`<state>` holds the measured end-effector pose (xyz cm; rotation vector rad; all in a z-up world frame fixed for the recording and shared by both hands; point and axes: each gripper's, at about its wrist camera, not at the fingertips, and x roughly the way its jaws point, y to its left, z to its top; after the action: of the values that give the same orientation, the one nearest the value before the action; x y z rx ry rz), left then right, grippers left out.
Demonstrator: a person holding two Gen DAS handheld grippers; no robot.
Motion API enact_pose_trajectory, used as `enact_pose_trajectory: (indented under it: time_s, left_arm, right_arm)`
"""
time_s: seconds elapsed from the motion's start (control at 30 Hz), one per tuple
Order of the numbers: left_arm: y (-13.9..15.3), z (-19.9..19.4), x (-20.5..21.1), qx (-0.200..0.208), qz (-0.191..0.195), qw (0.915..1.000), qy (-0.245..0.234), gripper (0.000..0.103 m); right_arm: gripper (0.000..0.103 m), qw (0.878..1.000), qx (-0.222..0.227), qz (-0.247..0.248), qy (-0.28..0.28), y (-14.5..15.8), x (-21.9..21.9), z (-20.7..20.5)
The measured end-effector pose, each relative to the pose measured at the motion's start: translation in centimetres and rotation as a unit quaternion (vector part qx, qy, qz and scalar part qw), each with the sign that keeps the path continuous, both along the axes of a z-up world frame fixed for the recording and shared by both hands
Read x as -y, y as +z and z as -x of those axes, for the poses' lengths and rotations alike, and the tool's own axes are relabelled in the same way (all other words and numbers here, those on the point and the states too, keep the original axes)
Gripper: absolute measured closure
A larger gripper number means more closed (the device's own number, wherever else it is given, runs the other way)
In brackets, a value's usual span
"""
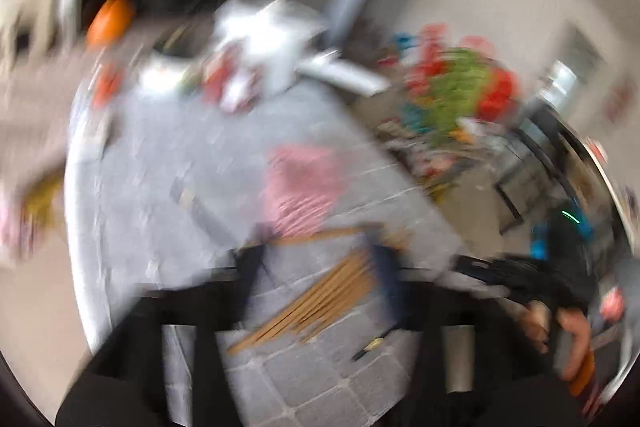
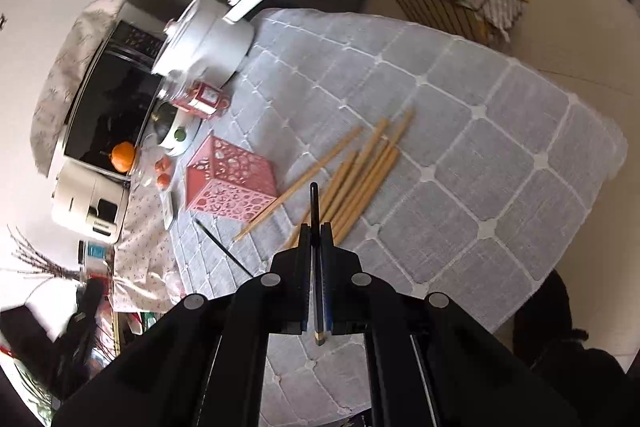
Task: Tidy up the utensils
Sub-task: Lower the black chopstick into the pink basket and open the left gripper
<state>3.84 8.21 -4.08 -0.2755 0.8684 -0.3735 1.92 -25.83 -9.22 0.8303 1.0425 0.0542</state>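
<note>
**Black chopstick pinched, wooden ones waiting on the cloth**

Right gripper [image 2: 315,227] has its jaws drawn narrow, and clamped between them is a black chopstick [image 2: 314,211], running straight along the fingers, its far tip poking out past the fingertips and its gold-banded near end showing below the pads. Just beyond that tip lies the bundle of wooden chopsticks [image 2: 360,175], fanned loosely on the grey quilted tablecloth [image 2: 480,147], with one stick splayed off to the left. A second black chopstick [image 2: 224,247] lies flat on the cloth to the left of the gripper. Further left stands the pink perforated holder [image 2: 230,179], upright, near the wooden sticks but not touching the main bundle. Behind it, at the far left edge of the table: a red tin [image 2: 204,99], a white saucepan [image 2: 208,39] with its lid on, and a small orange pumpkin [image 2: 123,157].

Over to the left wrist view, heavily blurred. Left gripper [image 1: 316,259] hangs over the wooden chopsticks [image 1: 320,299], its dark fingers standing well apart with nothing clearly between them. The pink holder [image 1: 300,187] sits beyond.
</note>
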Motion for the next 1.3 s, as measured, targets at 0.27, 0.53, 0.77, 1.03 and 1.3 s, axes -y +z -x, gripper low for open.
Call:
enact_pose_trajectory:
  time_s: [0.27, 0.53, 0.77, 1.03, 1.3]
  left_arm:
    - [-9.2, -9.0, -6.6, -0.183, 0.053, 0.9662, 0.173, 0.044]
    - [-12.4, -15.0, -3.5, -0.214, -0.005, 0.953, 0.214, 0.065]
    - [-13.4, -14.8, -1.1, -0.183, -0.107, 0.9566, 0.2, 0.097]
    - [-6.9, -4.8, -2.6, -0.088, -0.056, 0.9828, 0.153, 0.097]
    - [2.7, 2.4, -2.5, 0.033, -0.051, 0.9897, 0.13, 0.097]
  right_arm:
    - [0.098, 1.0, -0.008, -0.016, 0.011, -0.7, 0.0, -0.5]
    - [0.098, 1.0, -0.013, -0.015, 0.022, -1.4, 1.0, -1.1]
    - [0.098, 0.998, 0.023, -0.008, 0.051, 0.2, 0.5, -0.7]
    - [0.098, 0.993, 0.084, 0.016, 0.087, 4.0, -1.0, 2.0]
    - [0.098, 0.988, 0.125, 0.028, 0.085, 8.4, -0.6, 4.4]
